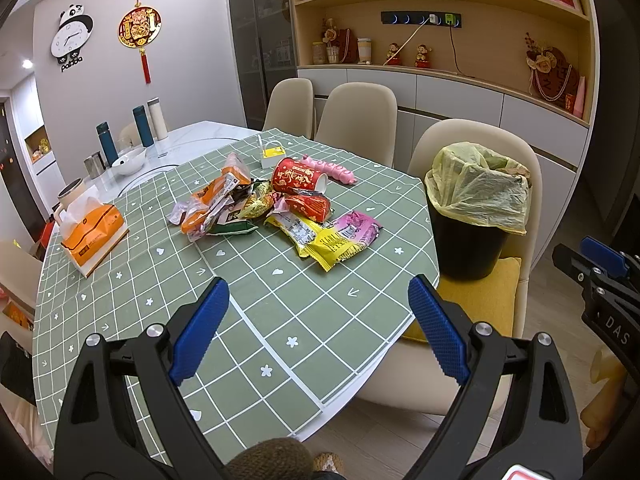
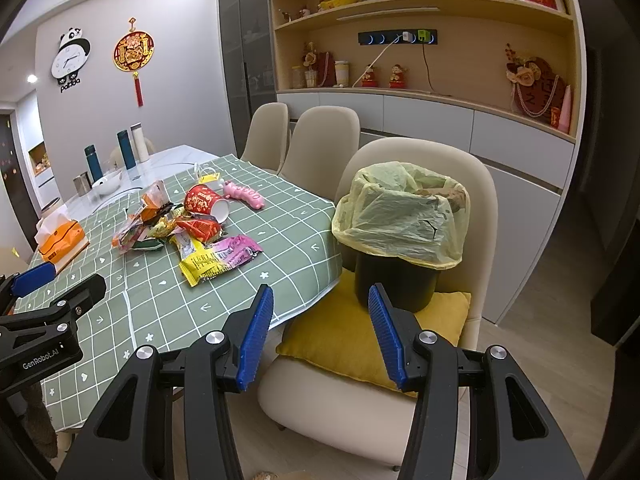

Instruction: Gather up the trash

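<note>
**Base:** What have you got in front of you, biggest thing first?

**Operator:** I see the table [image 1: 320, 320] under a green checked cloth. At its right edge stands a beige chair [image 2: 472, 184] with a yellow cushion [image 2: 336, 340] on the seat, and on that cushion sits the black trash bin [image 2: 394, 284], lined with a pale yellow-green bag [image 2: 400, 216] folded over its rim.

**Base:** And the trash itself?

**Operator:** It lies heaped near the middle of the cloth, well apart from both tools: a red paper cup [image 1: 298, 178] tipped on its side, a yellow wrapper [image 1: 326, 242] and a pink wrapper [image 1: 358, 228] on the near side, orange packets [image 1: 208, 204] to the left. A pink toy [image 1: 332, 170] lies just behind the cup, and an orange tissue pack [image 1: 94, 236] sits off by the left edge.

**Base:** Claws?

**Operator:** My left gripper [image 1: 318, 330] hangs over the near part of the cloth, jaws spread wide, nothing between them. My right gripper [image 2: 320, 334] points at the cushion and bin, also spread and empty.
</note>
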Demonstrator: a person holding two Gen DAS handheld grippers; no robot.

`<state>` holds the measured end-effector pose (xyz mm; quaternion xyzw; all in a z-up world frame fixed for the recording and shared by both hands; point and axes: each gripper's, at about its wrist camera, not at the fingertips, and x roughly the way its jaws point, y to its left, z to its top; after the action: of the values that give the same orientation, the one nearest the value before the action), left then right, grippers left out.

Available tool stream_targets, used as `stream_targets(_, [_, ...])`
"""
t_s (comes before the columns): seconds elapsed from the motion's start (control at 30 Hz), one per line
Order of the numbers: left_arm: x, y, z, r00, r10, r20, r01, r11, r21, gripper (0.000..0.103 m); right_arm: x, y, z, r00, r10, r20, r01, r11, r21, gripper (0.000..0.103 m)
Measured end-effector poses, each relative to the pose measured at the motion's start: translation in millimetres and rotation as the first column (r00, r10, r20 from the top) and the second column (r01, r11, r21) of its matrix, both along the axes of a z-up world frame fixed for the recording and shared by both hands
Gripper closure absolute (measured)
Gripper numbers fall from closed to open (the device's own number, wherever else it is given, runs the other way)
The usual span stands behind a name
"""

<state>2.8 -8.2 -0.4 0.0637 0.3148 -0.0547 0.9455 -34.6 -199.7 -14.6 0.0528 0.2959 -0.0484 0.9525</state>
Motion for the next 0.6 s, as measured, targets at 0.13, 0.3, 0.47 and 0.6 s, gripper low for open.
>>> stream_targets(0.13, [0.2, 2.2, 0.1, 1.000, -0.001, -0.001, 0.001, 1.000, -0.002, 0.016, 0.7, 0.3, 0.0, 1.000, -0.005, -0.003, 0.005, 1.000, 0.002, 0.056])
stream_targets(0.3, [0.1, 1.7, -0.2, 1.000, -0.001, -0.002, 0.001, 1.000, -0.002, 0.016, 1.8, 1.9, 0.1, 1.000, -0.009, -0.006, 0.009, 1.000, -0.003, 0.056])
stream_targets(0.47, [2.0, 2.6, 0.2, 1.000, -0.012, -0.002, 0.012, 1.000, -0.004, 0.016, 3.4, 2.1, -0.2, 1.000, -0.014, -0.011, 0.014, 1.000, -0.005, 0.056])
stream_targets(0.6, [4.6, 5.2, -0.5, 1.000, -0.016, -0.006, 0.016, 1.000, -0.011, 0.016, 5.1, 2.5, -0.6, 1.000, -0.018, -0.016, 0.018, 1.000, -0.007, 0.056])
